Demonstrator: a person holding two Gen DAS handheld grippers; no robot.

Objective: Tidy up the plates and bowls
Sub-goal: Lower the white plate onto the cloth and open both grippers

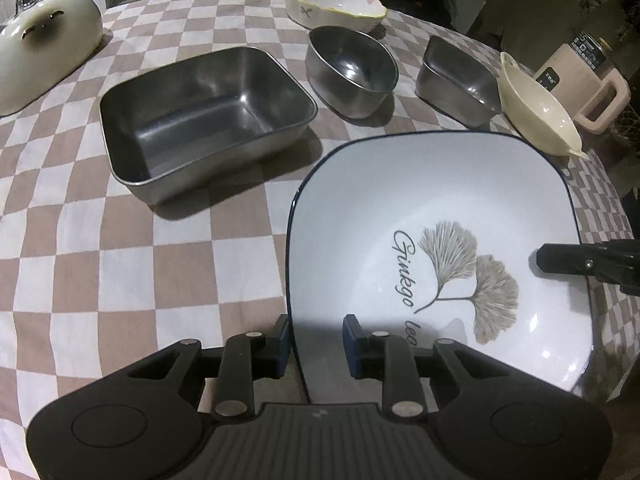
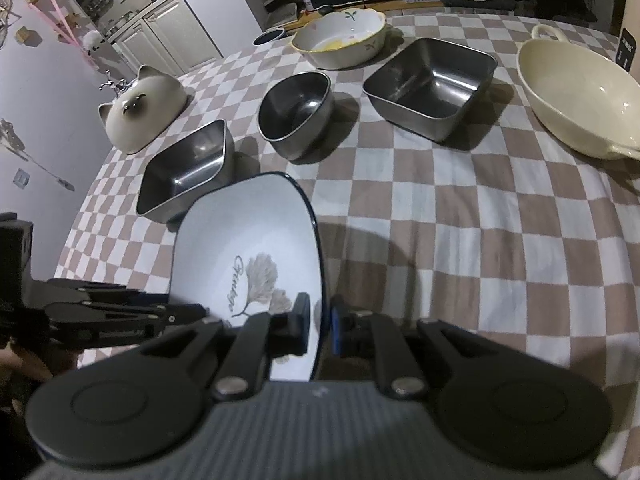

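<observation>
Evidently my left gripper (image 1: 316,346) and right gripper (image 2: 320,326) each pinch an opposite rim of the ginkgo plate (image 1: 440,216), holding it level above the checkered tablecloth (image 1: 120,260) (steel bowls wait beyond).

The right tool (image 2: 319,322) grips the near right rim of a white square plate (image 2: 248,240) lifted above the checkered bench (image 2: 460,248), the left tool (image 2: 192,312) at its left edge, steel bowls (image 2: 296,116) beyond.
</observation>
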